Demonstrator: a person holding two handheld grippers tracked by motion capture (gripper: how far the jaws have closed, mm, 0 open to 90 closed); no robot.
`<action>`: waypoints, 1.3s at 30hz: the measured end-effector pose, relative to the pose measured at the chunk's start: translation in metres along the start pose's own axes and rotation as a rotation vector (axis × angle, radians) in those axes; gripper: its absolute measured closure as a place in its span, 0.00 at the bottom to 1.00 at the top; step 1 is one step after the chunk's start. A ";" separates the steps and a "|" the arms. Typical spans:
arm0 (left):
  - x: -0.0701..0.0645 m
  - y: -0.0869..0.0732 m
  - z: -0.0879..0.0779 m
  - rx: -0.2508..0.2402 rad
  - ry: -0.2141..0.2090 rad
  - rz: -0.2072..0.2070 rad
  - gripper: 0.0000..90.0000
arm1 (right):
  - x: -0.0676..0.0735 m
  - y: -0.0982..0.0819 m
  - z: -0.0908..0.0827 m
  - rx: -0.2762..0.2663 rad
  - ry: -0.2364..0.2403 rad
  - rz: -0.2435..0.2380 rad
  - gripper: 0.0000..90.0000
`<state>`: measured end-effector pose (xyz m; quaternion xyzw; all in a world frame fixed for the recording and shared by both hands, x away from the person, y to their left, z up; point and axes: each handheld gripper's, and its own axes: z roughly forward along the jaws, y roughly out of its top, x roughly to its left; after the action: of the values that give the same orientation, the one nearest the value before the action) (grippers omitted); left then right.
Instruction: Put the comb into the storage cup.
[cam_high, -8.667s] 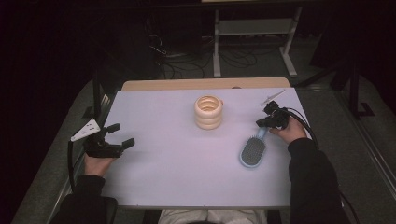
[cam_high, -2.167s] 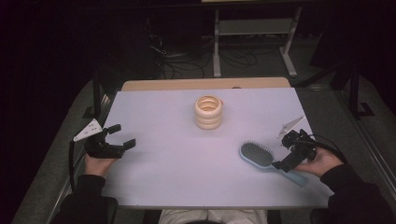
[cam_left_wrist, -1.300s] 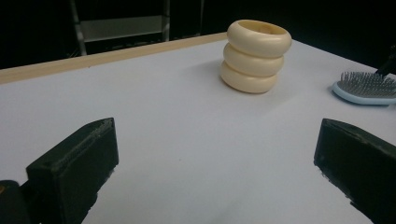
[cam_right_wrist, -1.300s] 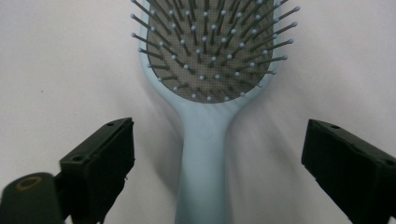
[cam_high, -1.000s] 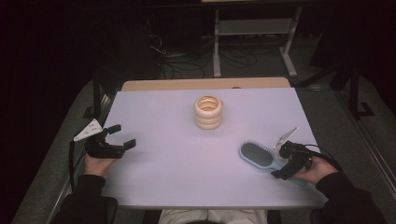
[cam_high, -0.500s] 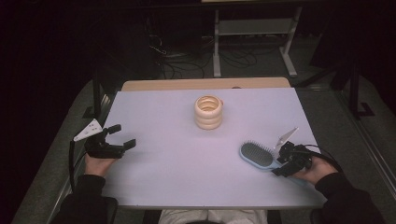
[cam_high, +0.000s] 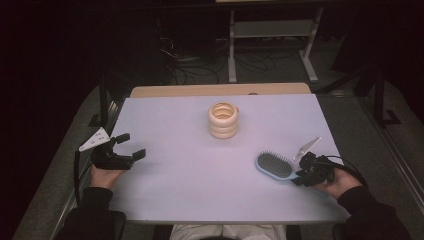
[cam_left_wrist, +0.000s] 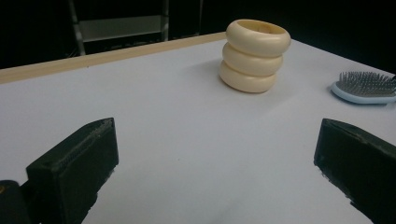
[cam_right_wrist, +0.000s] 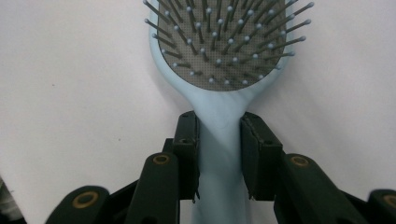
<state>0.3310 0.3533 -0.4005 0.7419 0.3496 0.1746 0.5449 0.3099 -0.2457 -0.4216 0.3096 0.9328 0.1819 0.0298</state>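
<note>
High view: hairbrush (cam_high: 274, 165) near table's (cam_high: 170, 120) right edge, handle just clamped between closing right gripper (cam_high: 303, 176); left gripper (cam_high: 131, 145) gaping, empty.

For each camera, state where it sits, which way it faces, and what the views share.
High view: above the person's side, facing forward and down on the table; both forearms enter below.
Left gripper view: rides the open left gripper, facing the stacked rings.
Right gripper view: looks along the right gripper, jaws closing on the hairbrush handle.
Shared: the hairbrush.
</note>
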 end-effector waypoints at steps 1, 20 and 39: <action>0.000 0.000 0.000 0.000 -0.001 0.000 0.00 | 0.000 0.000 -0.001 -0.002 0.003 -0.004 0.76; 0.000 0.000 0.000 0.004 -0.002 -0.001 0.00 | 0.011 0.014 -0.023 -0.063 -0.034 -0.081 0.76; 0.000 0.000 0.000 0.000 -0.001 -0.007 0.00 | 0.011 0.033 -0.045 -0.107 -0.055 -0.106 0.76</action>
<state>0.3308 0.3534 -0.4008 0.7406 0.3520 0.1724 0.5458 0.3127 -0.2290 -0.3675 0.2628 0.9356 0.2211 0.0817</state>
